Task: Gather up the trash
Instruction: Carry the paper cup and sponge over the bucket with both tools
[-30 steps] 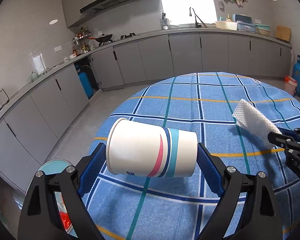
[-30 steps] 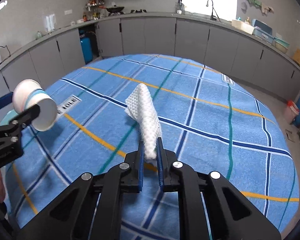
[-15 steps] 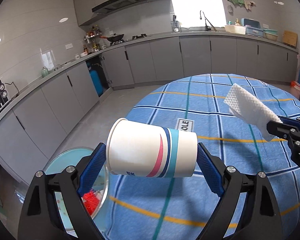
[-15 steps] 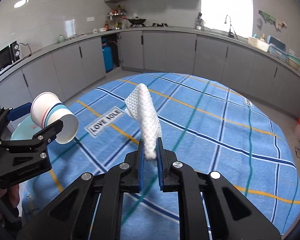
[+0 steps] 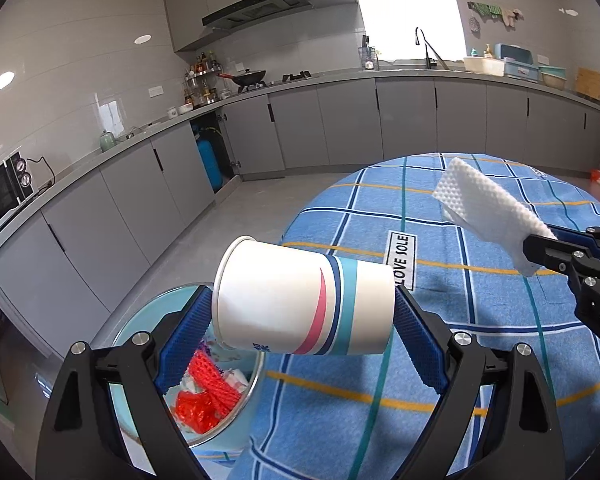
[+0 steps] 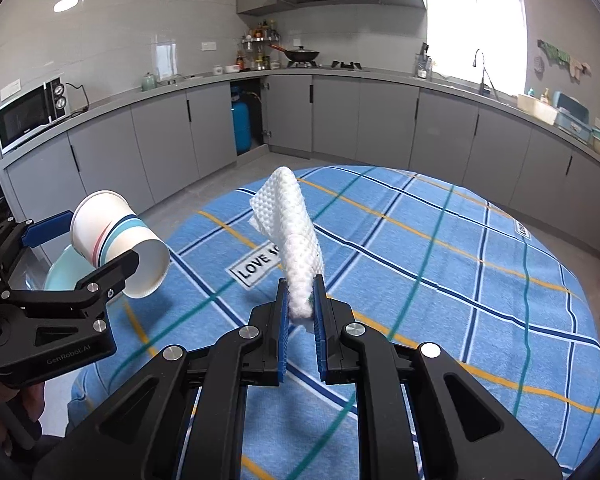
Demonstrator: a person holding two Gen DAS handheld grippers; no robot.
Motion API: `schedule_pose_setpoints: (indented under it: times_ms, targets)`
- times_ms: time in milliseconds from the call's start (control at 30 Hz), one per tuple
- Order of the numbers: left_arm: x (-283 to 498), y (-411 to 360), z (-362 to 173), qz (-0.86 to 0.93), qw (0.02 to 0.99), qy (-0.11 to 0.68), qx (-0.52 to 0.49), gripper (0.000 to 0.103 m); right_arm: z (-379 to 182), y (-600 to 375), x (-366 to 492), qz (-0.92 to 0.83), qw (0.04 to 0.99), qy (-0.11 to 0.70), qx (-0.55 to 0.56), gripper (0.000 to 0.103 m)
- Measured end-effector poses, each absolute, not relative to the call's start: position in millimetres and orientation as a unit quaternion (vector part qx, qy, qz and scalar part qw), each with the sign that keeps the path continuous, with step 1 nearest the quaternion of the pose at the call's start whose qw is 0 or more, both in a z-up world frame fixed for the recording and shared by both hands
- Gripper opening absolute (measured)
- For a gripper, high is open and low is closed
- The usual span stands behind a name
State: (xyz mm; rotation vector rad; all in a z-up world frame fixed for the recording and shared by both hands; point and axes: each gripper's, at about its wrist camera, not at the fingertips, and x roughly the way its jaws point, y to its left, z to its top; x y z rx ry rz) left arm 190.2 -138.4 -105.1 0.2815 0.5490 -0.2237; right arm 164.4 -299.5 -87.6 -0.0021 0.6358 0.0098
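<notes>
Grey cabinets (image 6: 356, 120) run along the kitchen walls, with a microwave (image 6: 28, 116) on the counter at the left and a wok (image 6: 300, 55) on the stove. A blue gas bottle (image 6: 241, 126) stands in an open cabinet. The round table (image 6: 440, 280) has a blue checked cloth with a "LOVE SOLE" label (image 5: 402, 258). Beside the table edge, lower down, stands a light blue bin (image 5: 148, 316); it holds red net and crumpled wrappers.

The left gripper (image 5: 304, 316) is clenched on a paper cup (image 5: 300, 300), which lies sideways between the blue pads (image 5: 418, 344). The cup is white with blue, teal and pink bands, and its open mouth points left, above the near rim of the bin. The right gripper (image 6: 300, 308) is clenched on the lower end of a white embossed napkin (image 6: 292, 232). The napkin is folded and stands up from the jaws, held above the table.
</notes>
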Motion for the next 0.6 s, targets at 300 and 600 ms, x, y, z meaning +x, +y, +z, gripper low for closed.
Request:
schedule_pose_setpoints:
  times_ms: [300, 600]
  targets:
    - [183.7, -108.5, -95.9, -0.077, 0.954, 0.258, 0.132, 0.087, -81.3, -273.9, 166.4, 0.03, 0.955, 0.296, -0.011, 0.012]
    - [181.9, -77.6, -91.1, -0.045, 0.957, 0.256, 0.128, 0.087, -76.9, -250.2, 170.6, 0.054, 0.956, 0.289, -0.023, 0.012]
